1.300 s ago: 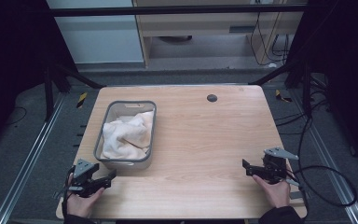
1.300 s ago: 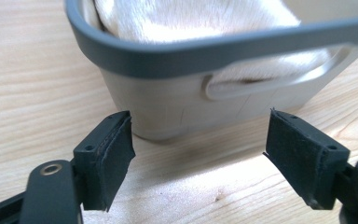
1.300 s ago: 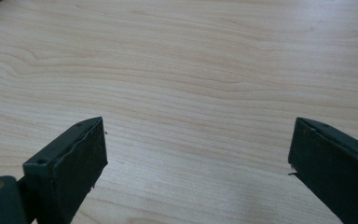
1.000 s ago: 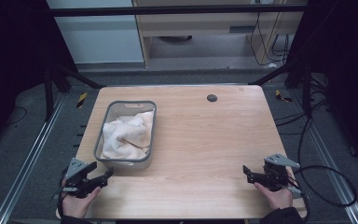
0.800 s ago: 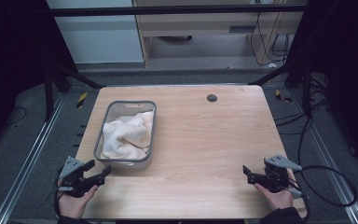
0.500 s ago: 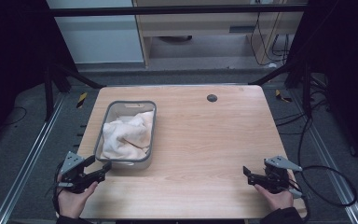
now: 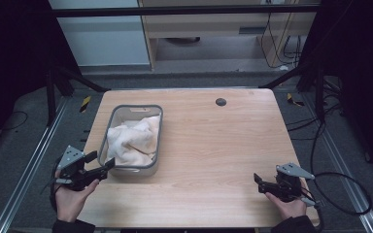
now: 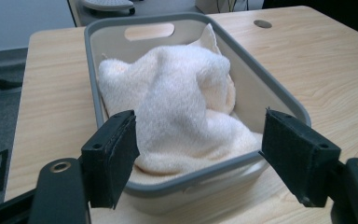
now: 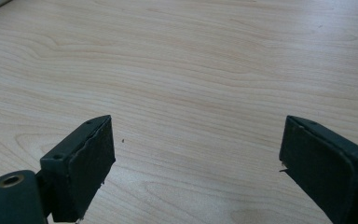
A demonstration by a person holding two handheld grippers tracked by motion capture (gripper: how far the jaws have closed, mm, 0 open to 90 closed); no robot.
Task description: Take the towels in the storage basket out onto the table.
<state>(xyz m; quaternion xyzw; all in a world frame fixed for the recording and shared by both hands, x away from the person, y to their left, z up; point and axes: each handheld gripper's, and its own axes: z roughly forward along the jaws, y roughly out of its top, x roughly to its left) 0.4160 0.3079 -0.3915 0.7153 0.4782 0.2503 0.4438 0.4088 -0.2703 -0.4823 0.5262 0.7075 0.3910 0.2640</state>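
Note:
A grey plastic basket (image 7: pixel 156 141) stands on the left half of the wooden table (image 7: pixel 223 145), with a crumpled cream towel (image 7: pixel 132 140) inside it. My left gripper (image 7: pixel 102 161) is open at the basket's near-left corner, pointing at it. In the left gripper view the two black pads (image 8: pixel 113 156) stand either side of the basket's near rim (image 8: pixel 191 179), with the towel (image 8: pixel 182 98) heaped just beyond; nothing is between them. My right gripper (image 7: pixel 259 183) is open low over bare wood near the front right corner, its jaws (image 9: pixel 196 168) wide apart and holding nothing.
A small dark round grommet (image 7: pixel 220 102) sits in the table near the far edge. Black frame posts (image 7: pixel 53 77) and floor rails flank the table. A cable (image 7: pixel 340 189) trails from the right gripper off the table's right side.
My left gripper moved left and away from me along the table's front-left corner and turned towards the basket's near end. My right gripper drifted slightly nearer to me.

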